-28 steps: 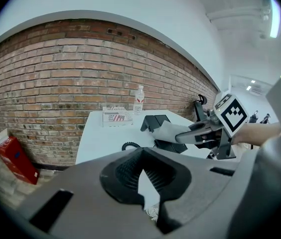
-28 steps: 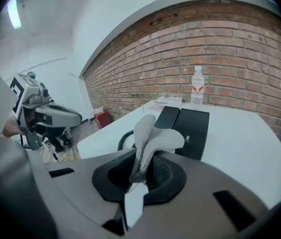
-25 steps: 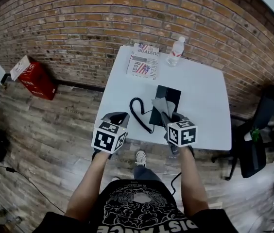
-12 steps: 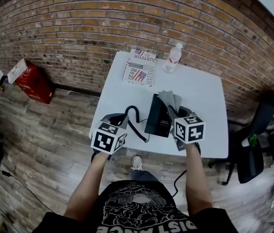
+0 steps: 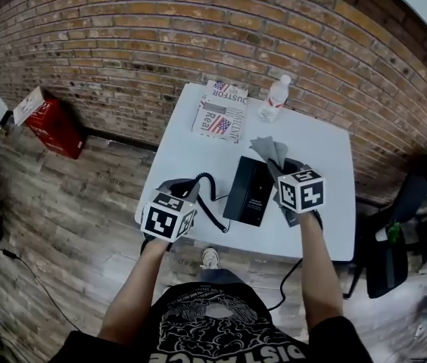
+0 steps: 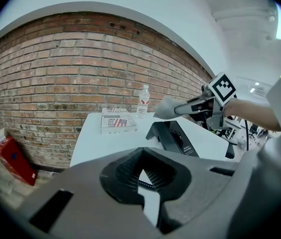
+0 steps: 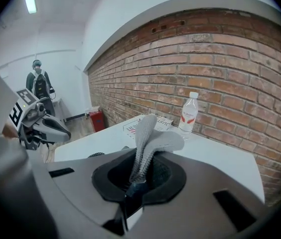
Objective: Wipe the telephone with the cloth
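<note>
A black telephone (image 5: pixel 253 191) lies on the white table (image 5: pixel 319 150), its coiled cord (image 5: pixel 207 197) trailing off to its left. My right gripper (image 5: pixel 280 169) is shut on a grey cloth (image 5: pixel 269 150), holding it above the telephone's far right corner. The cloth (image 7: pixel 150 133) stands up out of the right gripper (image 7: pixel 139 177). My left gripper (image 5: pixel 182 187) hovers at the table's near left edge beside the cord, shut and holding nothing. From the left gripper (image 6: pixel 143 169), the telephone (image 6: pixel 178 138) and the cloth (image 6: pixel 165 108) lie ahead to the right.
A magazine (image 5: pixel 221 110) and a plastic water bottle (image 5: pixel 275 97) sit at the table's far edge by the brick wall. A red box (image 5: pixel 47 119) stands on the floor at left, an office chair (image 5: pixel 403 225) at right. A person (image 7: pixel 38 81) stands far off.
My right gripper has carried the cloth from over the telephone's middle to beyond its far right corner. The left gripper has stayed by the cord at the near edge.
</note>
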